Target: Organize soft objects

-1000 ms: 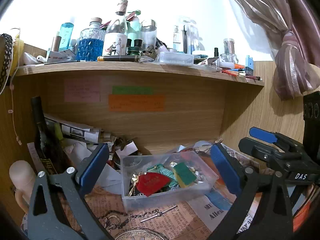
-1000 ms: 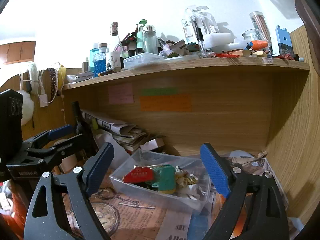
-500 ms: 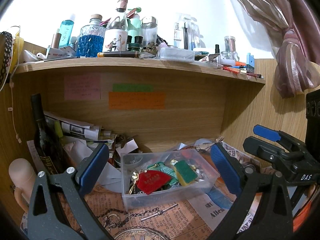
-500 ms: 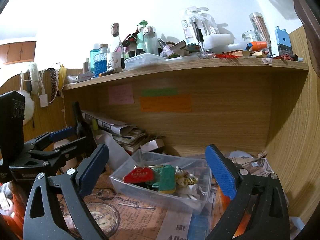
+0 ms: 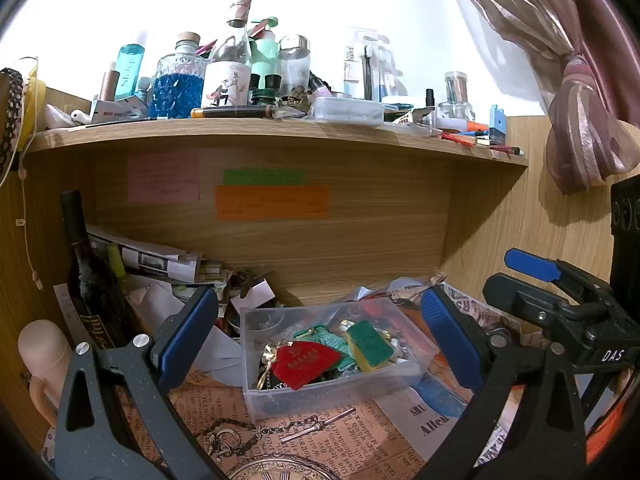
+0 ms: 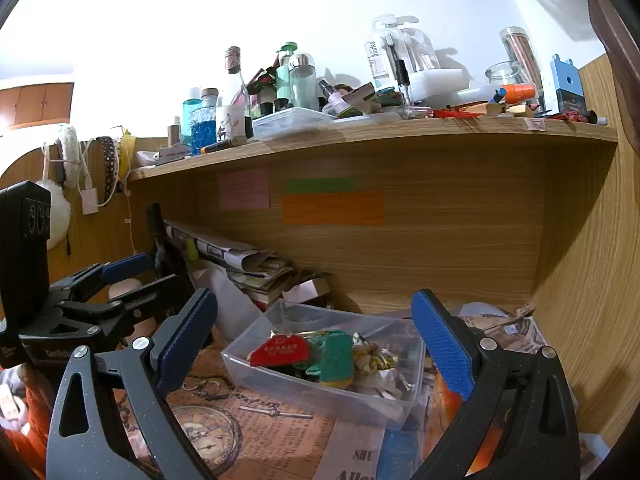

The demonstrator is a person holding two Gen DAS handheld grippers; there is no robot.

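A clear plastic bin (image 5: pixel 256 394) sits on newspaper under the wooden shelf; it also shows in the right wrist view (image 6: pixel 280 382). It holds a red pouch (image 5: pixel 302 364), a green and yellow sponge (image 5: pixel 370 346), teal cloth and other small items. The red pouch (image 6: pixel 280 350) and sponge (image 6: pixel 336 360) show in the right view too. My left gripper (image 5: pixel 320 338) is open and empty, held back from the bin. My right gripper (image 6: pixel 314 330) is open and empty, also in front of the bin. Each gripper shows in the other's view, the right one (image 5: pixel 532 276) and the left one (image 6: pixel 116 280).
A dark wine bottle (image 5: pixel 90 280) and stacked papers (image 5: pixel 160 260) stand at the left of the niche. The shelf (image 5: pixel 280 128) above is crowded with bottles and jars. A curtain (image 5: pixel 580 100) hangs at right. Wooden side wall (image 6: pixel 580 280) is close on the right.
Both grippers have drawn slightly back and up, so the bin sits a little lower and farther in view. The right gripper's jaws have opened a little wider.
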